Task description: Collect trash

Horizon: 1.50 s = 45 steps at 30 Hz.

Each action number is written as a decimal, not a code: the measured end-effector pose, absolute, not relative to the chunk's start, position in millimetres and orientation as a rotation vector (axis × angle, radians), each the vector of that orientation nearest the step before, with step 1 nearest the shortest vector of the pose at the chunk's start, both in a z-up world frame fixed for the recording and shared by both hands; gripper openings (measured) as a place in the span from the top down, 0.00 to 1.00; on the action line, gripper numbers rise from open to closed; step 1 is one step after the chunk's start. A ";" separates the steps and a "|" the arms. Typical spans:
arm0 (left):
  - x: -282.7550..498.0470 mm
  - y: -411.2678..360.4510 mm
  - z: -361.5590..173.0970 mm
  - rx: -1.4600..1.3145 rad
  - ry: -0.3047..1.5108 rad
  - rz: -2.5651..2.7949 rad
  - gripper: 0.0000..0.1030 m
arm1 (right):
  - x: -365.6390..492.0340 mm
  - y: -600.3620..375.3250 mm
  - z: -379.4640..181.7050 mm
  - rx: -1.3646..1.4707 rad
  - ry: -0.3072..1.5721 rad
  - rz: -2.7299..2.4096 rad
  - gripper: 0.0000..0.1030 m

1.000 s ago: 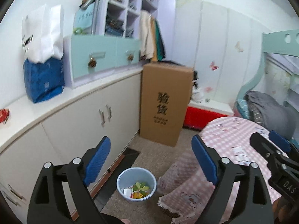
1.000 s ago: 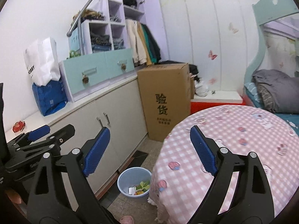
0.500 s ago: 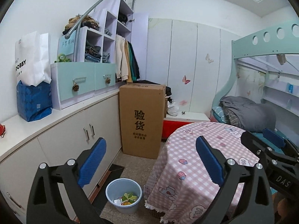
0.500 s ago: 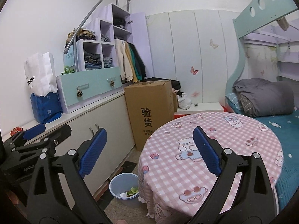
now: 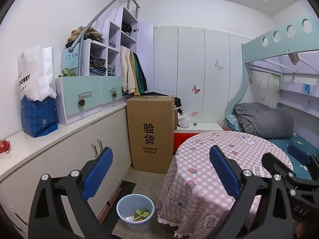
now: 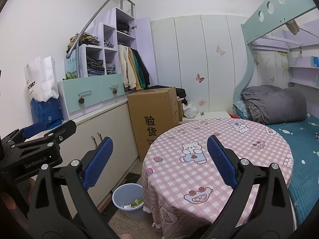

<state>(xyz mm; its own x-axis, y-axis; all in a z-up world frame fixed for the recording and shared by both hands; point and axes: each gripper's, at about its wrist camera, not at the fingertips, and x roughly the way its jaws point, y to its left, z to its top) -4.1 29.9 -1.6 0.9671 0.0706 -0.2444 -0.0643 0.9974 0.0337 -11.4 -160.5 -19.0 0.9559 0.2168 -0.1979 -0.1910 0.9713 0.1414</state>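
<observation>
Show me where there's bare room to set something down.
The round table is bare across its pink checked cloth. The white countertop is free between the blue bag and the teal drawer unit's front edge. The floor gap around the blue bin by the cardboard box is tight.

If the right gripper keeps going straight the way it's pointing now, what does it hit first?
Most likely the round table with the pink checked cloth: the open right gripper points slightly downward across its top, and nothing lies between. Depth is hard to judge, so it might skim over toward the bed.
</observation>
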 end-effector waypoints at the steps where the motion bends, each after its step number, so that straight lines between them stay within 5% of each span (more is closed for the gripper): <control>1: -3.7 29.7 -1.6 0.026 0.249 0.067 0.07 | -11.4 -160.4 -19.1 0.122 0.214 0.208 0.09; 45: 3.4 32.2 -5.1 0.037 0.269 0.065 0.07 | -5.1 -160.5 -28.4 0.129 0.248 0.219 0.09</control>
<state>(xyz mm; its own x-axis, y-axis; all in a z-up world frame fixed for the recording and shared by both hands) 3.4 32.2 -5.1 0.9620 0.0692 -0.2643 -0.0594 0.9972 0.0449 -5.1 -160.5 -28.4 0.9460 0.2300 -0.2284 -0.1983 0.9681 0.1534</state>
